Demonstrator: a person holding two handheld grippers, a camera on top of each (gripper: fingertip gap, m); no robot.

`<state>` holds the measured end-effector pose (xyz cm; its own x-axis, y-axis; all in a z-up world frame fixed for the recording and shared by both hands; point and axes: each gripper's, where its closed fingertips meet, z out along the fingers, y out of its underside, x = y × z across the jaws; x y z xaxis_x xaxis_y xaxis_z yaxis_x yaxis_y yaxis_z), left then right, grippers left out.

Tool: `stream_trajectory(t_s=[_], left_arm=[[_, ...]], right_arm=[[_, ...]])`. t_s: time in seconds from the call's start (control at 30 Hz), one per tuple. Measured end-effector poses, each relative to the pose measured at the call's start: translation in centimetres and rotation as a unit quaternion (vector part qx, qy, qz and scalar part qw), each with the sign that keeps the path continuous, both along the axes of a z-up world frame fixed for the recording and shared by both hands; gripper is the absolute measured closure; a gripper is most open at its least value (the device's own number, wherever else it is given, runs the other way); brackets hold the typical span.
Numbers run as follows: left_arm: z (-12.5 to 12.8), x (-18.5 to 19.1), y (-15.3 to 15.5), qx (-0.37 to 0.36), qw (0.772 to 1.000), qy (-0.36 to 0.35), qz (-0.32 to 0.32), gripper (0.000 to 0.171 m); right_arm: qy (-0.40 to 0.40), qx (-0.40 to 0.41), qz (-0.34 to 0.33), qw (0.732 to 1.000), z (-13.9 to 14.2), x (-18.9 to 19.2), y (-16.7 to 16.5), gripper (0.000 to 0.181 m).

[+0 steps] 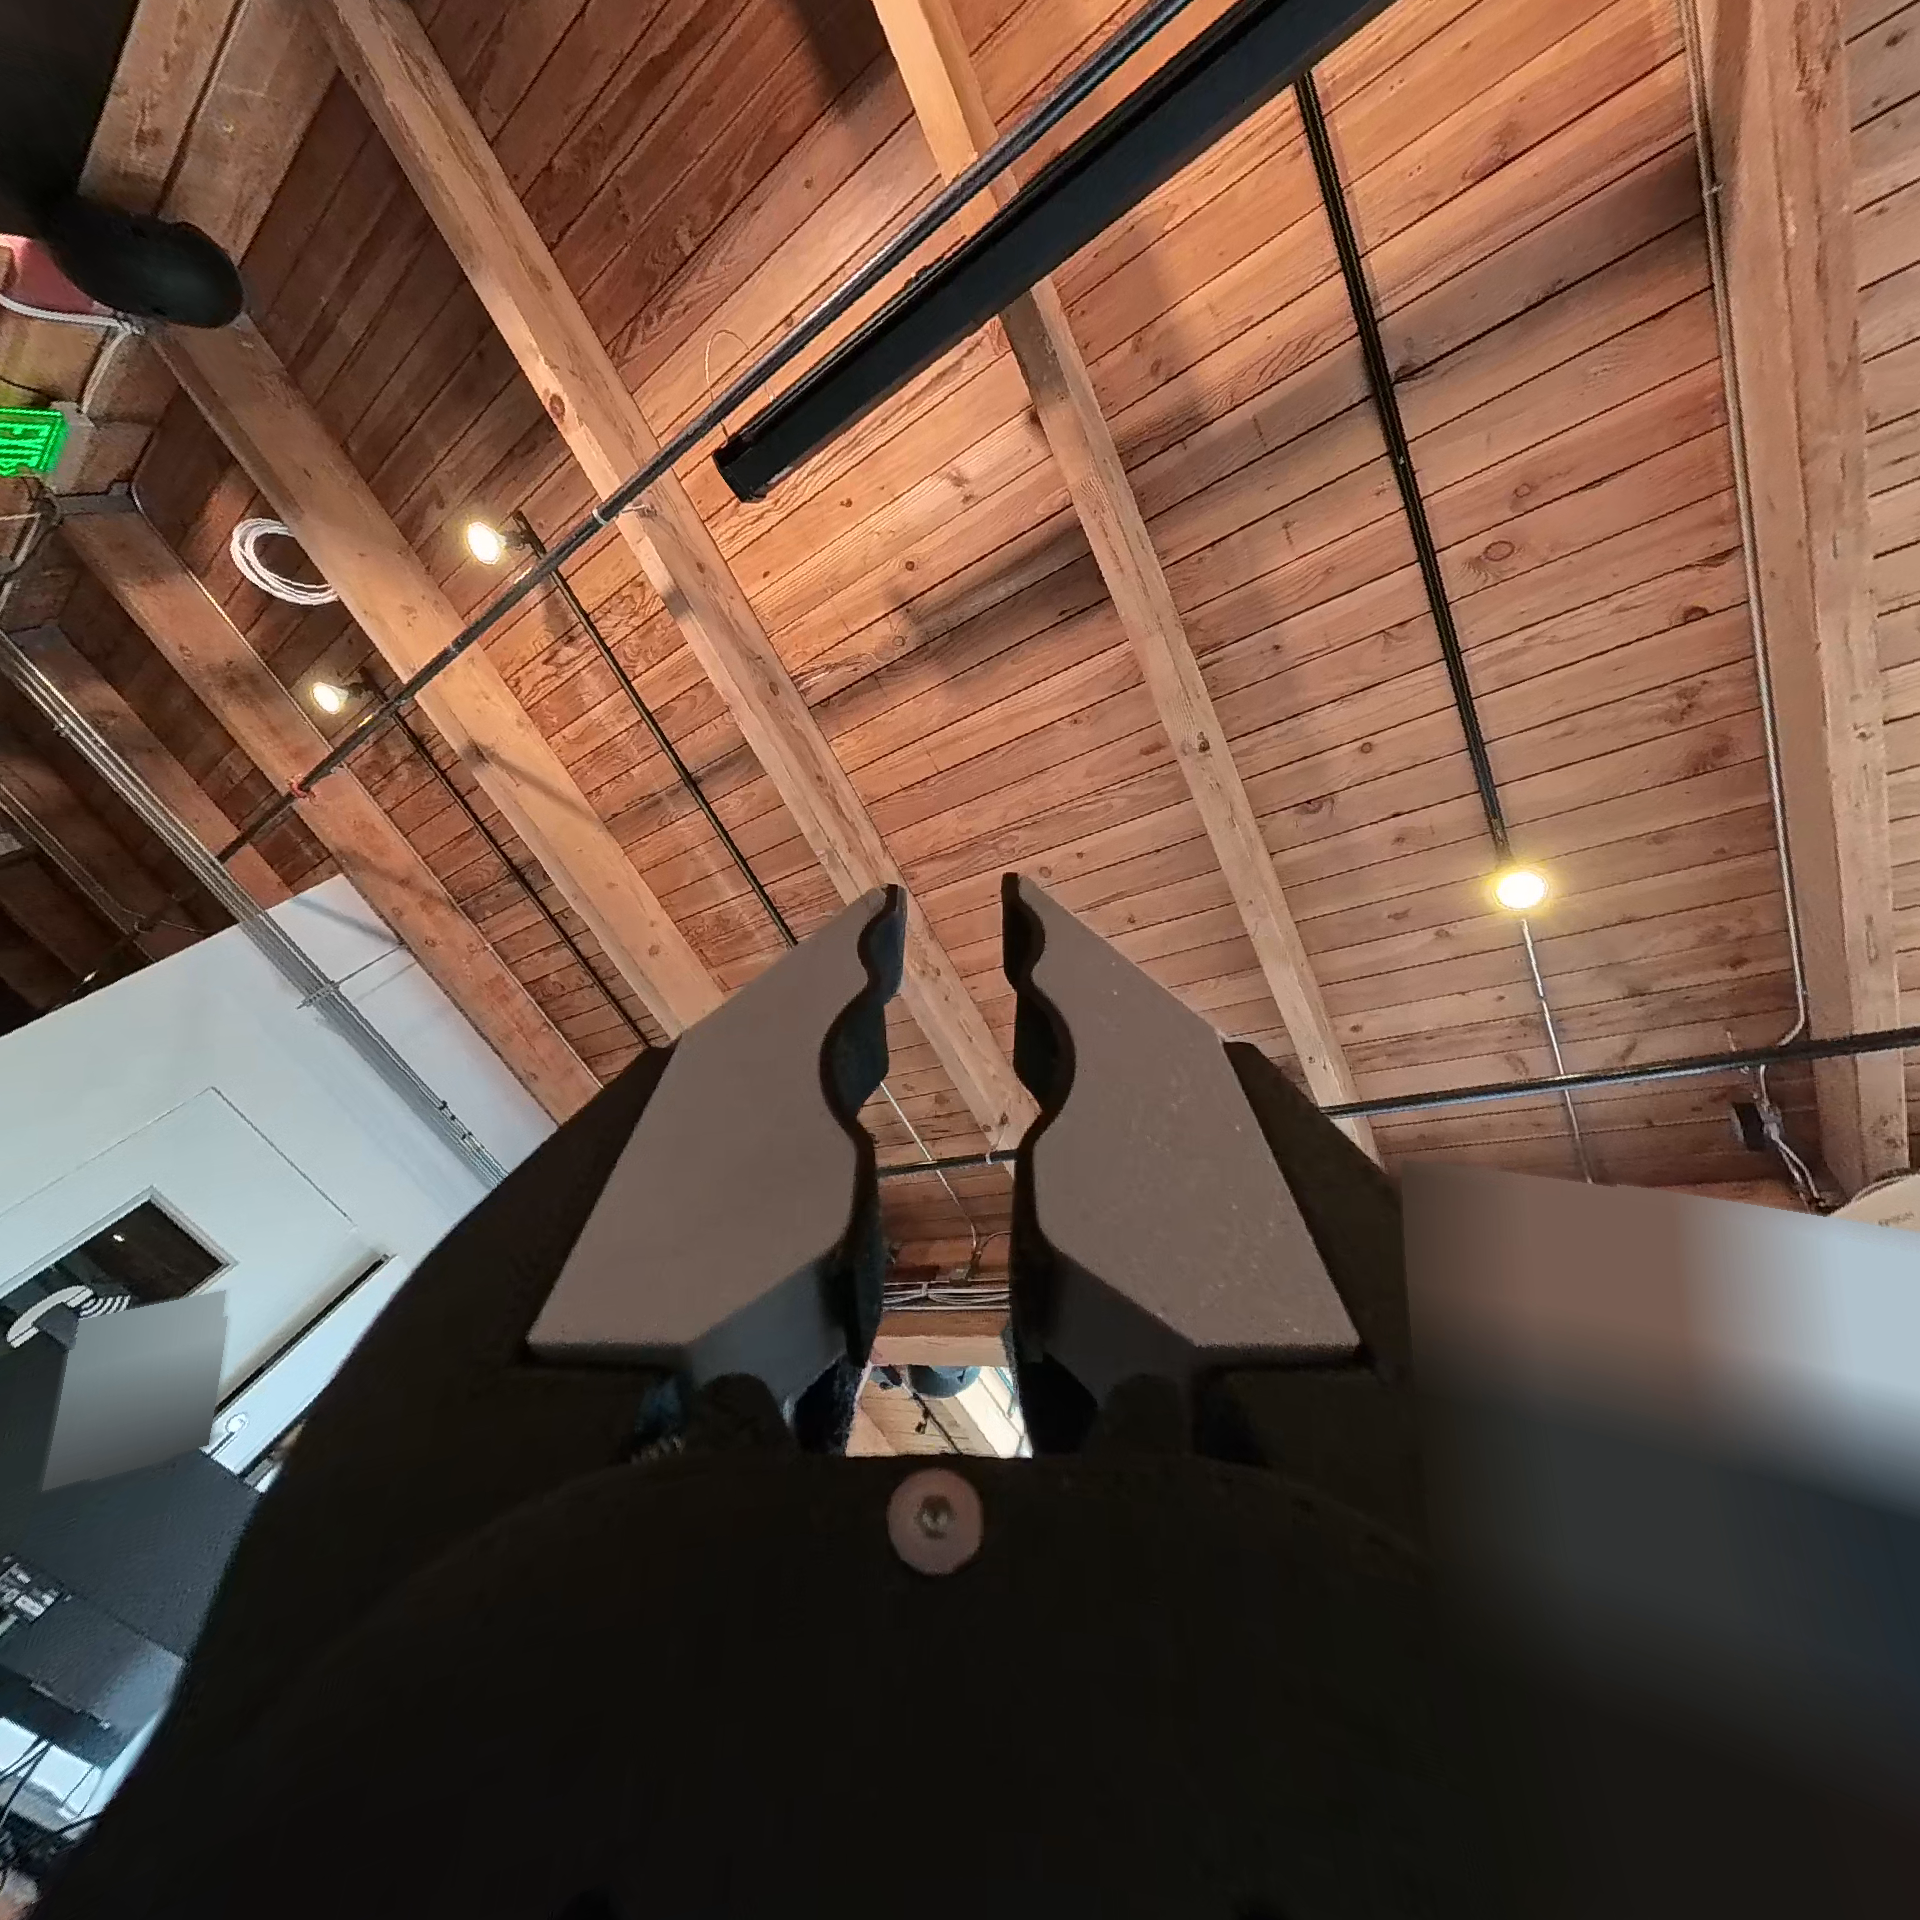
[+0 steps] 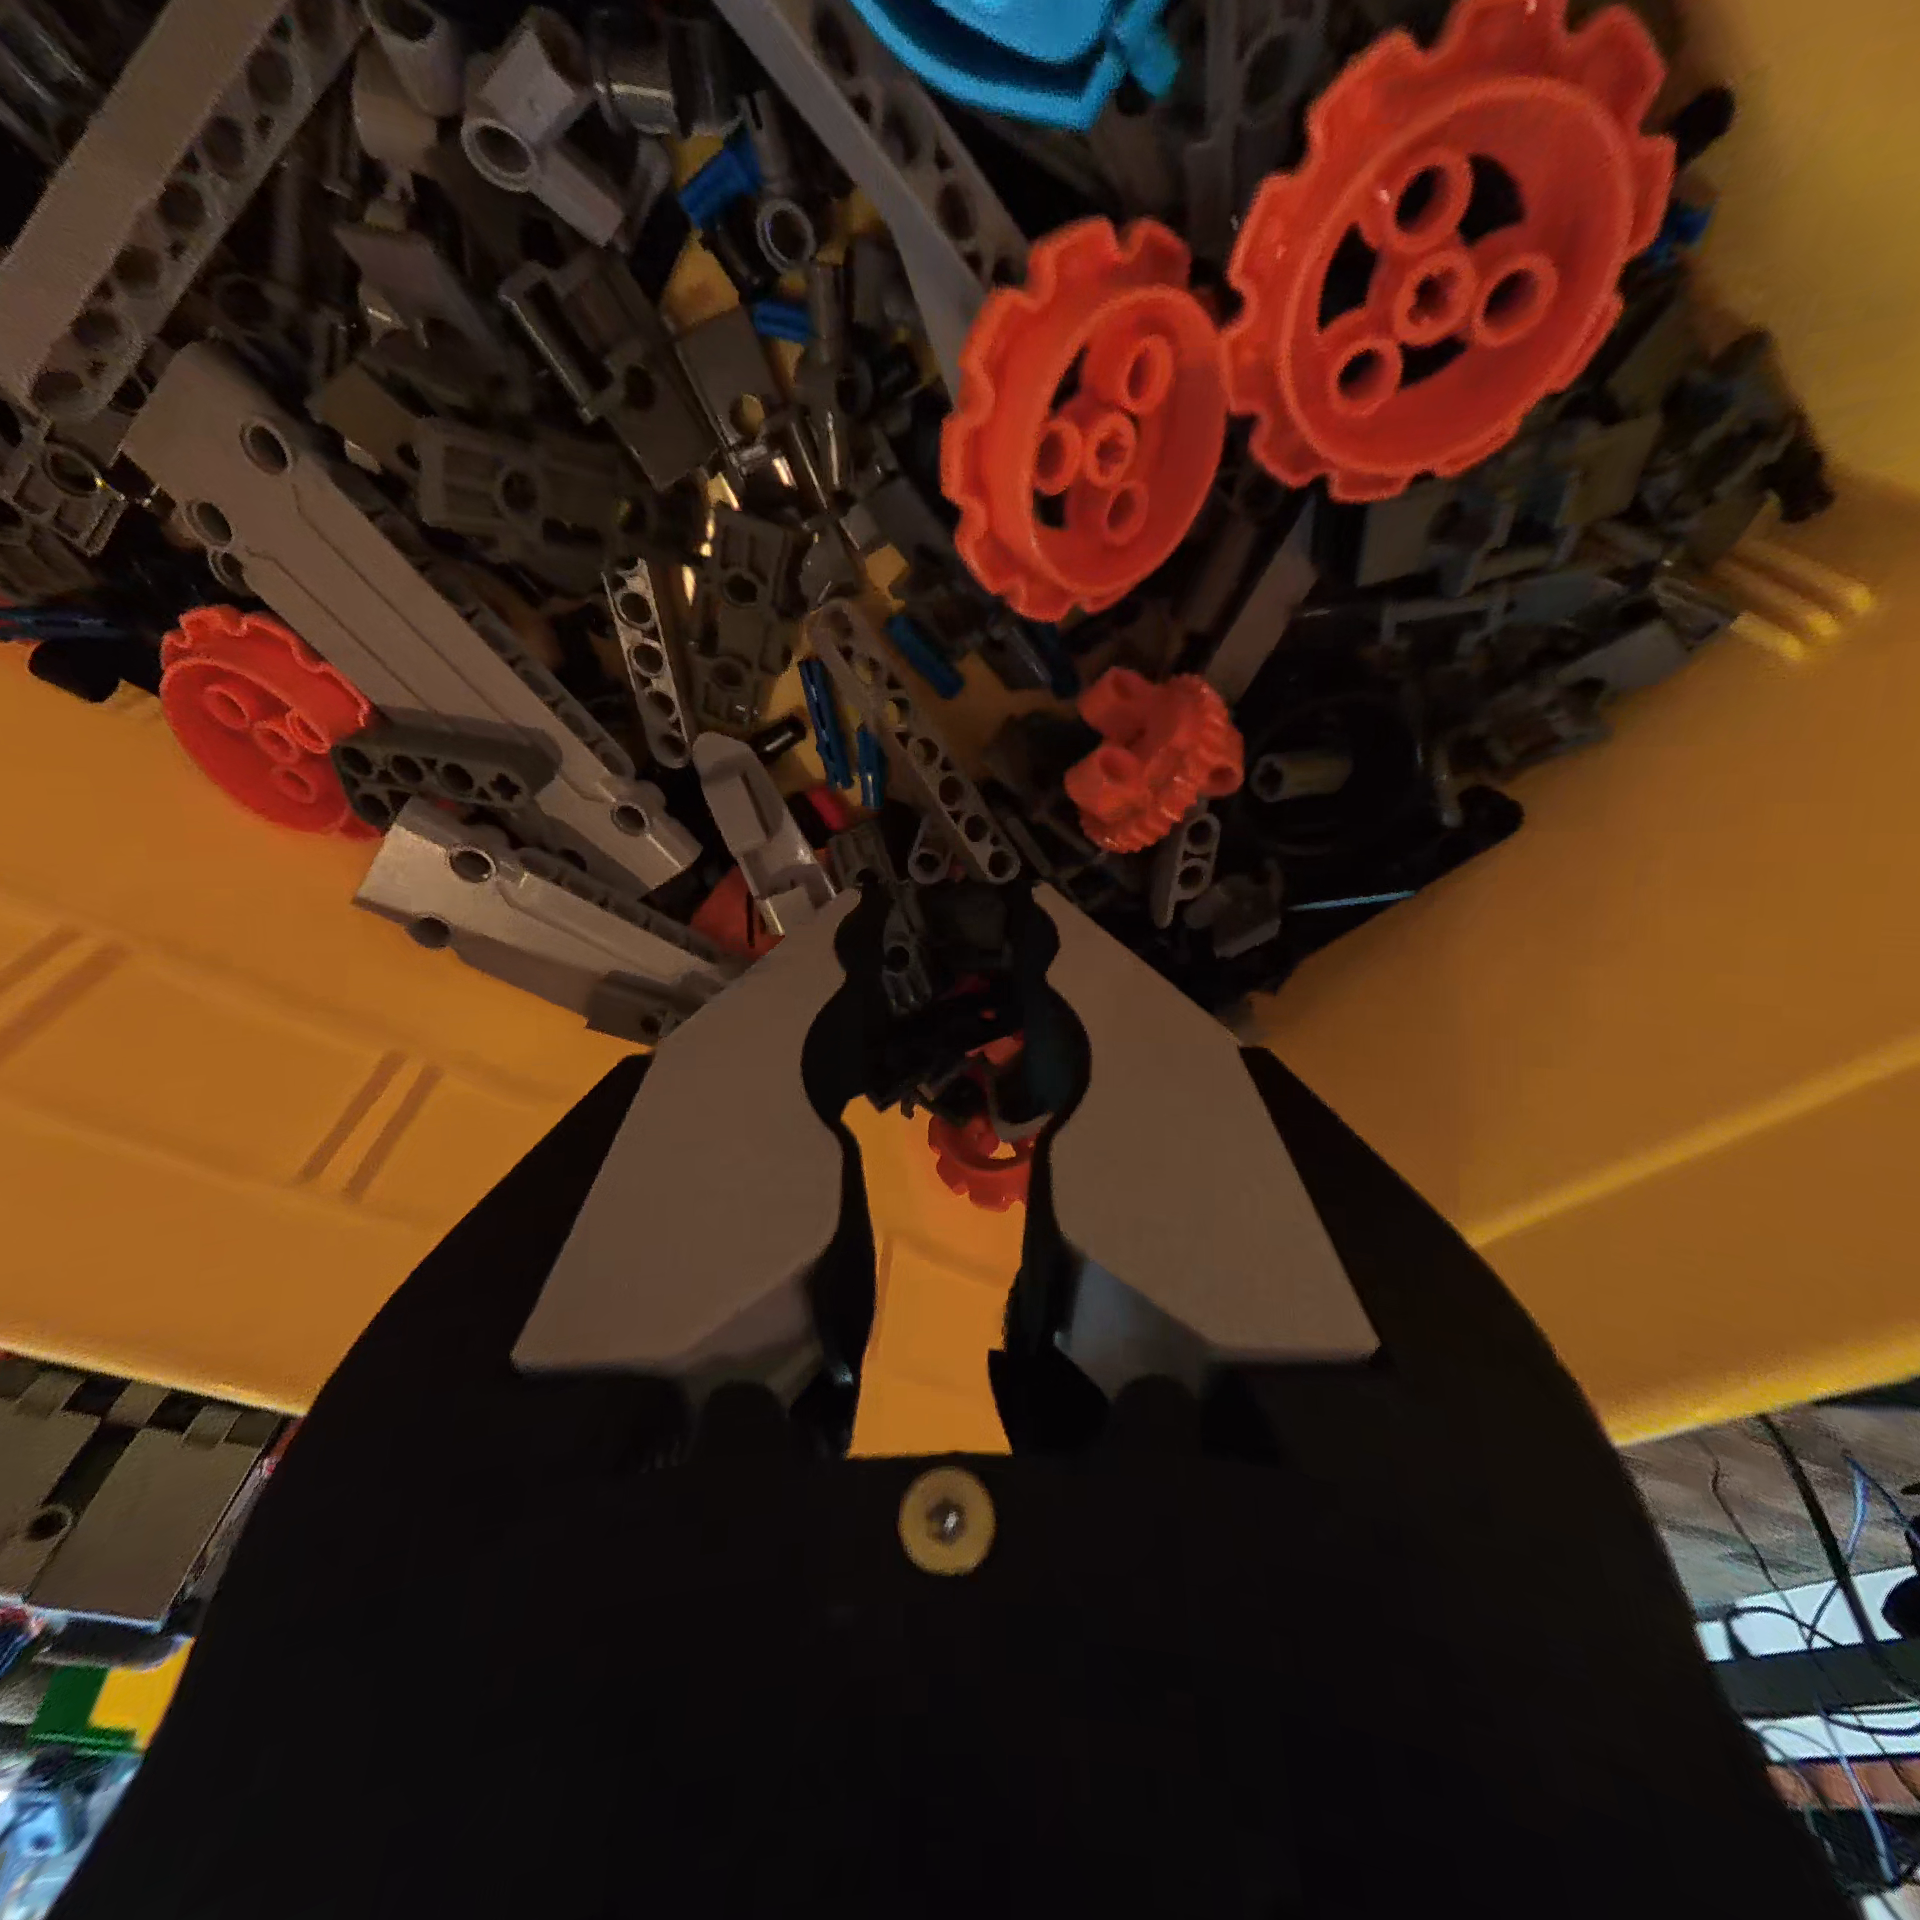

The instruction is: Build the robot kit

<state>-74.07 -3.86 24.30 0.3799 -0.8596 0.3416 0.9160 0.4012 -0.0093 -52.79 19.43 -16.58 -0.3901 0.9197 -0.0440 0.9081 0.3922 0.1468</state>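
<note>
We note the left claw (image 1: 951,914) aimed upward at a wooden plank ceiling (image 1: 1143,623) with pale beams; its matte grey scalloped fingers (image 1: 727,1132) stand slightly apart, holding nothing. A green lit sign (image 1: 31,436) sits far left, a black track rail (image 1: 997,249) crosses above, and a round spotlight (image 1: 1520,886) glows right. We see the right claw (image 2: 951,914) dipped into a yellow plastic bin (image 2: 260,1091), tips nearly meeting around small dark pieces; whether it grips them we cannot tell. Grey holed beams (image 2: 416,623) lie left, long axes slanting far-left to near-right; orange toothed wheels (image 2: 1091,416) lie right.
</note>
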Motion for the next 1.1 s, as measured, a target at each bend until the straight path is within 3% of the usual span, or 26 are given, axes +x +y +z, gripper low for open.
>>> stream_trajectory(t_s=[0.6,0.97,1.1], left_arm=[[0.0,0.0,0.0,0.002,1.0,-0.001,-0.003,0.156],[0.0,0.1,0.0,0.002,1.0,0.001,-0.002,0.156],[0.0,0.1,-0.1,0.002,1.0,0.001,-0.003,0.156]], right_arm=[[0.057,-0.016,0.025,0.998,-1.2,-3.5,-2.6,0.163],[0.096,-0.125,0.051,0.986,0.5,-7.0,-10.1,0.168],[0.079,-0.12,0.081,0.986,1.5,-6.3,-9.9,0.161]])
